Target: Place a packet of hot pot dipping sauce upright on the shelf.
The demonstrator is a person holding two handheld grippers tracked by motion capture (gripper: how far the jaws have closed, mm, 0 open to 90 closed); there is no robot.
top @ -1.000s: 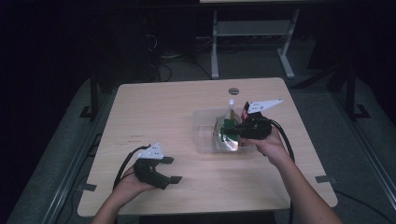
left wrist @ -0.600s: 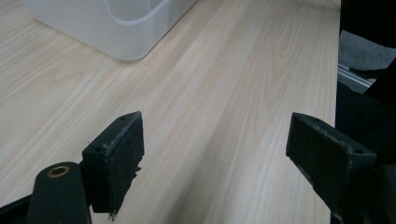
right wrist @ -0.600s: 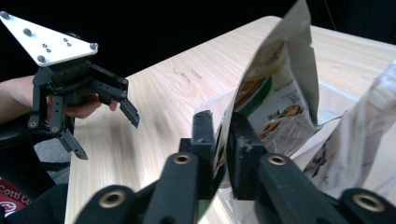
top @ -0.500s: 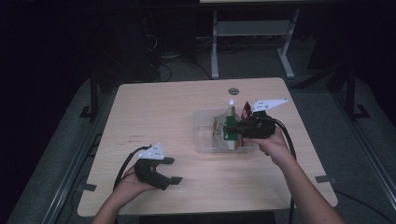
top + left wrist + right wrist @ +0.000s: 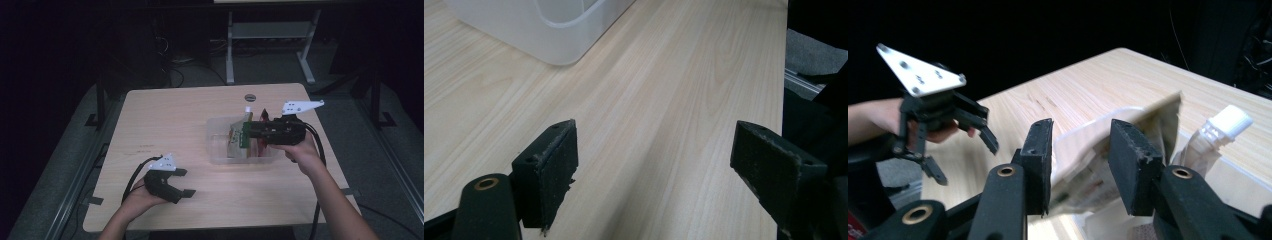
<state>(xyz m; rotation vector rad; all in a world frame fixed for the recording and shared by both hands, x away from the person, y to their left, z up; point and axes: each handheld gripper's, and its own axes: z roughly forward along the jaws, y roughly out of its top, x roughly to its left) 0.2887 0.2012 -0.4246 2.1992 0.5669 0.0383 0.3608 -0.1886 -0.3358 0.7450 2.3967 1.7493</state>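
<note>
The right gripper [image 5: 1078, 165] clamped a flat packet [image 5: 1128, 150] above the clear bin [image 5: 215, 145], its long axis running away from the jaws; the left gripper [image 5: 659, 165] sat wide open.

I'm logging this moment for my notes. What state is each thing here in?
Left gripper: open, holding nothing, low over the table.
Right gripper: shut on a flat packet, held over the clear bin.
Clear bin: upright on the table, no lid, more packets inside.
Pouch with white cap: standing in the bin, cap on.
</note>
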